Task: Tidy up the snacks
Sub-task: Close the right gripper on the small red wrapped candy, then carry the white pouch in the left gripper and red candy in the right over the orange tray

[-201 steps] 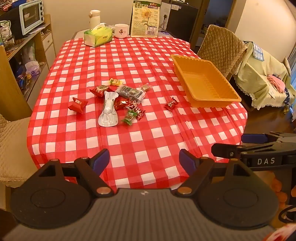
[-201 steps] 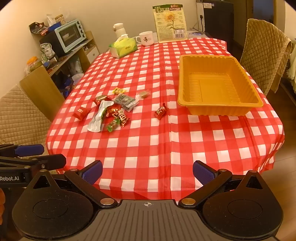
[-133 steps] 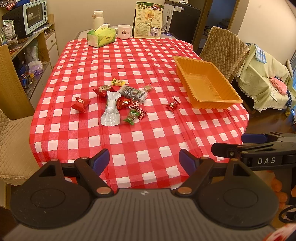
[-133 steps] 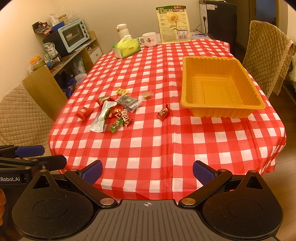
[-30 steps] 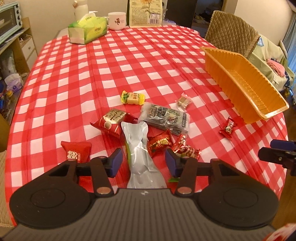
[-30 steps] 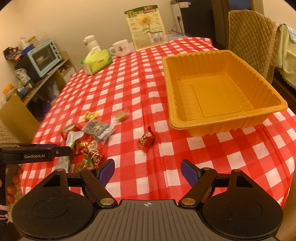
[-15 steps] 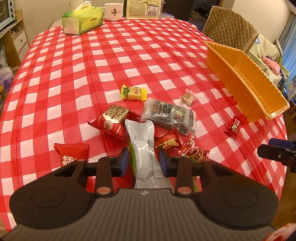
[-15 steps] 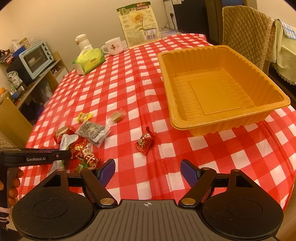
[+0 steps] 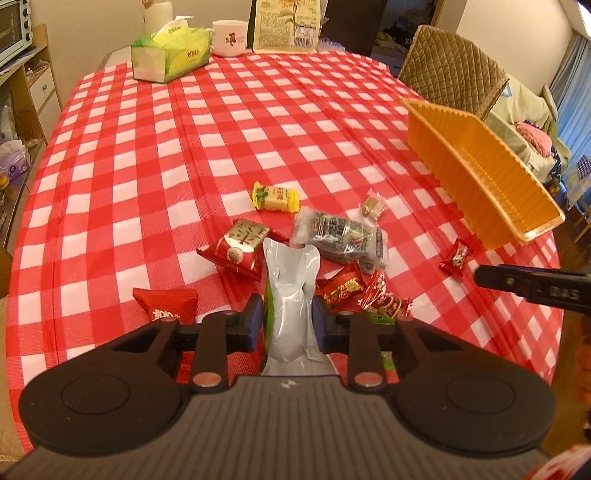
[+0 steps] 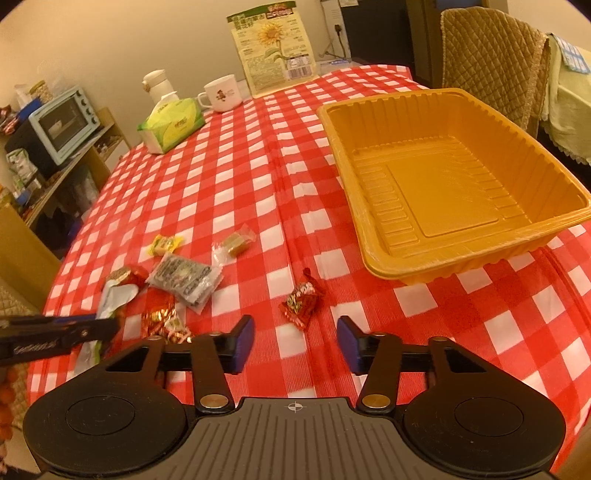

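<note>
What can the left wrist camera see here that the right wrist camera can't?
Only the left wrist view shows the left gripper with its fingers closing on the silver pouch, and the red packet beside it. Only the right wrist view shows the orange tray's bare floor and the toaster oven's whole front. Both show the scattered snacks, the lone red candy, tissue box and mug.
</note>
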Demonstrator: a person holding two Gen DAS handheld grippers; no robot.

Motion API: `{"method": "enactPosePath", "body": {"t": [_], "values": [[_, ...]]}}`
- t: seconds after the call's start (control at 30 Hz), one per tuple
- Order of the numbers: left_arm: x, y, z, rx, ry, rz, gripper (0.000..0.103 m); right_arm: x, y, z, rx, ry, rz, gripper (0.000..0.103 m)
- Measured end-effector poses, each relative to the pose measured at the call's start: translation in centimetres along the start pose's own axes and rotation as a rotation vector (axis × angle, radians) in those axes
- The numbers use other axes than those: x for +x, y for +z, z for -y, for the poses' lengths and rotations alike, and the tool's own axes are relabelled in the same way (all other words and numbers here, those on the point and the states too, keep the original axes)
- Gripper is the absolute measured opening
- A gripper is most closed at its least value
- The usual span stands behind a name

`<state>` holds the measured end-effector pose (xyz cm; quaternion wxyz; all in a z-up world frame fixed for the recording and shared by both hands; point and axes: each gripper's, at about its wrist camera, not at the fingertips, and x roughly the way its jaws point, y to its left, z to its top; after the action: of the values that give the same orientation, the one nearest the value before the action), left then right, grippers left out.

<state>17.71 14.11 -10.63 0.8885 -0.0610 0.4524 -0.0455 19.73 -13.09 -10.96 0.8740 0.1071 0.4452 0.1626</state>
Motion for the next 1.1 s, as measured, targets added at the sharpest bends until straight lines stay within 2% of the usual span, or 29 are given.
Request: {"method": "enactPosePath", "body": {"t": [0.17,0.47,0.53,0.67,0.87,1.1], "values": [[-0.7,0.5,-0.3,-0.002,-0.007,0.022,0.026,1.7,0.7,-0.3,0.036,-0.024,0.007,0.033],[-1.1,0.7,-1.4,-0.013,-0.003,0.031,0.026,3.7,1.3,-0.3,0.088,-0.091,0.014,0.024],[-1.2,0.7,-1.7,-0.016,-0.003,0.033,0.026,4.0,1.3,-0.3,0.082,-0.1,0.011,0.019],[-1.4,0.7,-2.1,-0.023,0.0,0.038,0.026,4.4,1.2,-0.9,0.046,-0.123,0.016,0.016],[-2.0,1.1,-2.1,-0.021,0.002,0.059,0.026,3.4,1.2,-1.6,0.021,-0.086,0.022,0.016],[-3.2,1.7,-0.5,-0.013,0.007,0.091,0.026,0.8,2.0,-1.8,0.01,0.001,0.033,0.016]]}}
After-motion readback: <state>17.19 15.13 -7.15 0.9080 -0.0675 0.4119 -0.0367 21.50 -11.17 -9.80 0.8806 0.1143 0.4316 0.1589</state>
